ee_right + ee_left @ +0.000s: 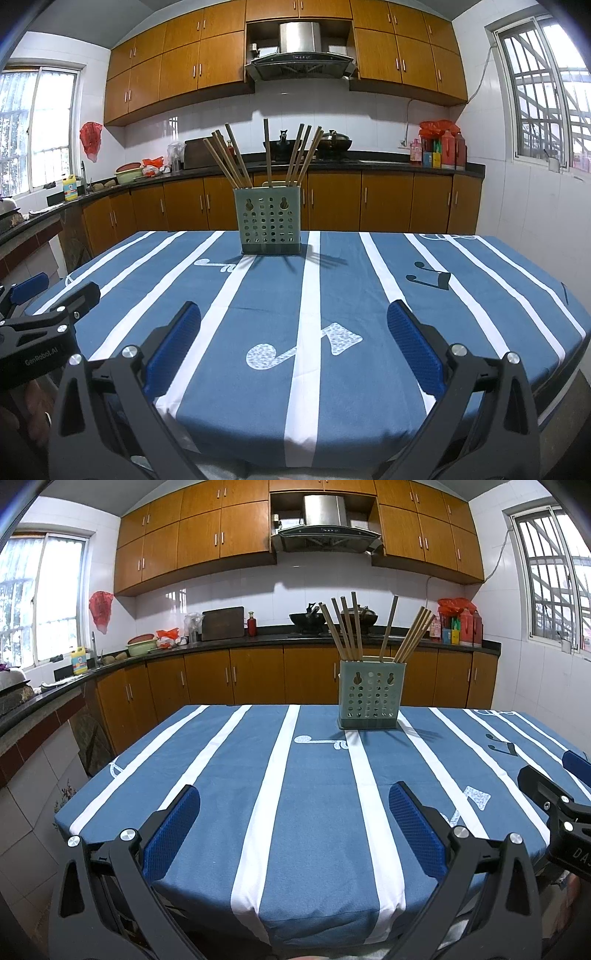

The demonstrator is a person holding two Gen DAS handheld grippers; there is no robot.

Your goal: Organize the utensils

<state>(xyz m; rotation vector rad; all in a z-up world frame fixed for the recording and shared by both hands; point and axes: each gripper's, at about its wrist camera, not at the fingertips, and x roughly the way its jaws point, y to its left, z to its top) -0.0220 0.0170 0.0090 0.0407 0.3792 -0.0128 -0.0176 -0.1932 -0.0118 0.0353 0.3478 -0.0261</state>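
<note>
A pale green perforated utensil holder [368, 696] stands upright near the far edge of the table, also in the right wrist view [270, 221]. Several wooden chopsticks [349, 631] [267, 153] stand in it, fanned outward. My left gripper [293, 797] is open and empty above the near part of the table, well short of the holder. My right gripper [293, 317] is open and empty too, beside the left one. Each gripper shows at the edge of the other's view: the right one [554, 794], the left one [48, 306].
The table carries a blue cloth with white stripes and music notes [280, 768] [314, 295]. Behind it runs a dark kitchen counter [258, 638] with a wok, a cutting board and bottles. Tiled walls and windows lie at both sides.
</note>
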